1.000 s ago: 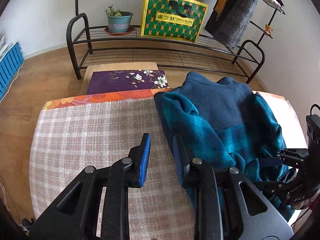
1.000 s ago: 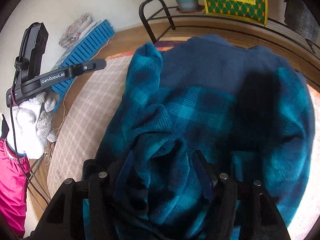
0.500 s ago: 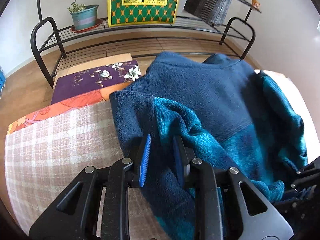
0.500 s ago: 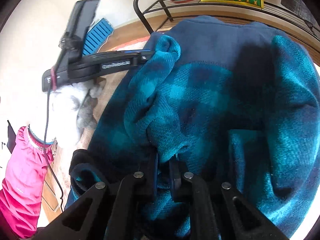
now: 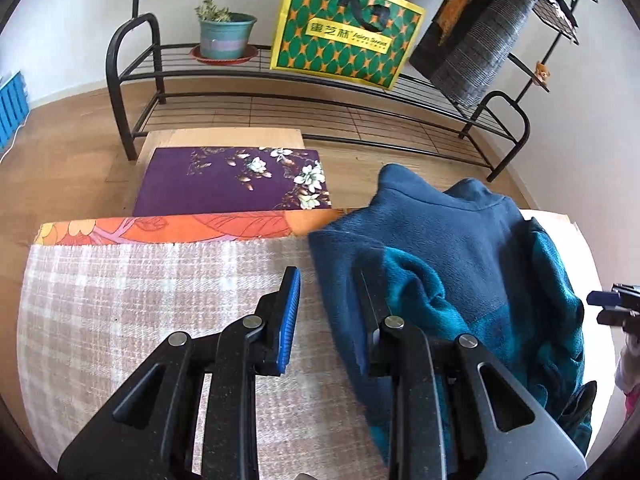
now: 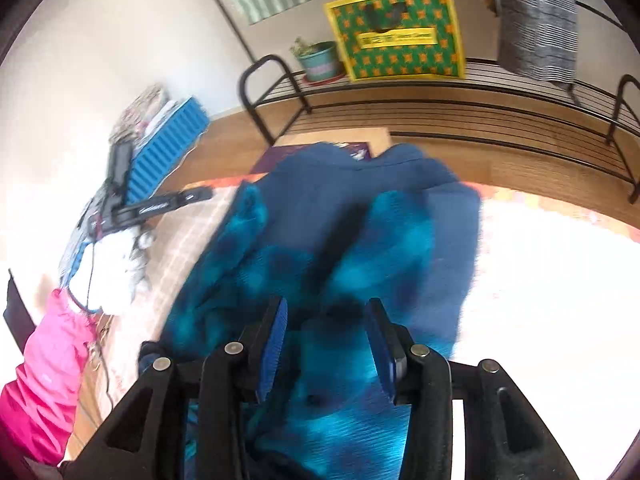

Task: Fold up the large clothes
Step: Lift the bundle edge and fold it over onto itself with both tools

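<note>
Fleece pullover, navy top and teal plaid lower half, sits bunched at right of center in the left wrist view, on the checked cloth covering the work surface. Collar points toward the top of the frame, sleeves are tucked onto the body, so my read is you're partway into the fold.

Your left gripper: jaws apart, and from what shows nothing is pinched. The left finger hangs over bare cloth and the right finger overlaps the pullover's left edge. It looks staged to catch that edge.

Your right gripper: jaws opening, teal fleece beneath and between the pads but not pressed. Looks like a release after laying a section down.

What each view adds:
- Left wrist view shows the clean left hem line, the orange-patterned cloth edge and the purple floral mat beyond it. The right gripper shows only as a sliver at the right edge.
- Right wrist view, motion-blurred, shows the gloved hand carrying the left gripper at middle left, a pink garment at lower left, and the washed-out right side of the surface.
</note>
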